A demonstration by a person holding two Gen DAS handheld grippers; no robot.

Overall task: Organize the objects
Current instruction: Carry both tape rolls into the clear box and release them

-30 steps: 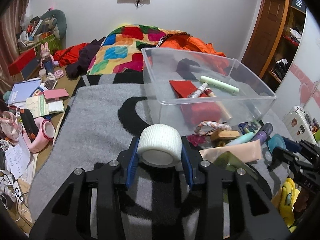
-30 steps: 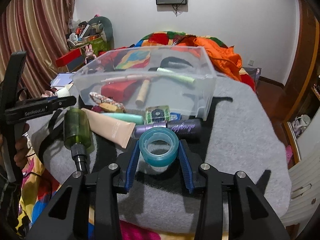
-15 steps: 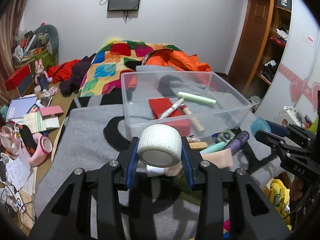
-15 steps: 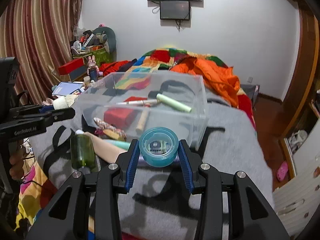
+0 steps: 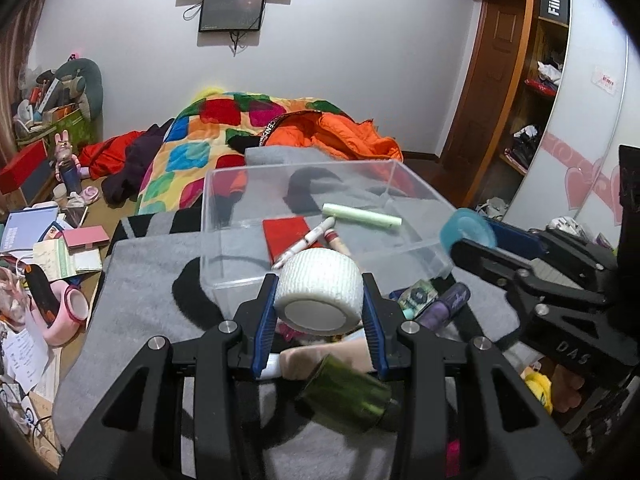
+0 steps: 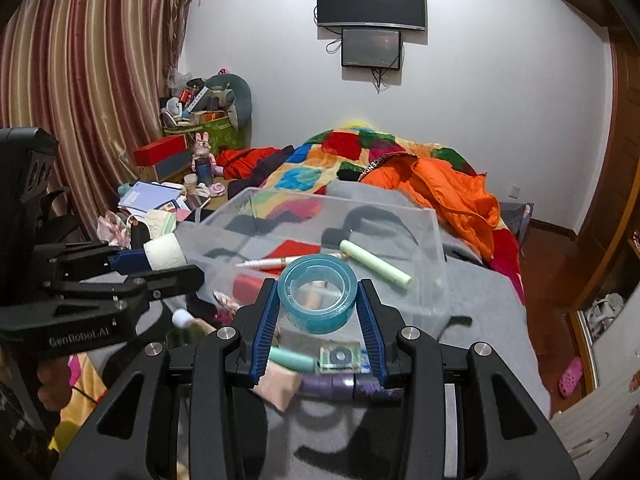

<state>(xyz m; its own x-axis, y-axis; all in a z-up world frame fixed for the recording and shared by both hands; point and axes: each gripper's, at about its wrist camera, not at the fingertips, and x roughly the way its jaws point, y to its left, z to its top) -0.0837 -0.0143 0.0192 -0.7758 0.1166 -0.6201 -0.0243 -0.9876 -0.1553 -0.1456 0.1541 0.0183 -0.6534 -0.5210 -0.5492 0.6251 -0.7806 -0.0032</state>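
My left gripper is shut on a white bandage roll, held in the air just before the near wall of the clear plastic bin. My right gripper is shut on a blue tape roll, also raised in front of the bin. Inside the bin lie a red pouch, a white pen and a pale green tube. Each gripper shows in the other's view: the right one with its blue roll, the left one with its white roll.
On the grey blanket before the bin lie a green bottle, a beige tube, a purple tube and a small packet. Papers and a pink tape dispenser clutter the left. A colourful quilt lies behind.
Both grippers have risen with their rolls and tilted up, so the bin sits lower in view. The right gripper has come closer to the left one, beside the bin.
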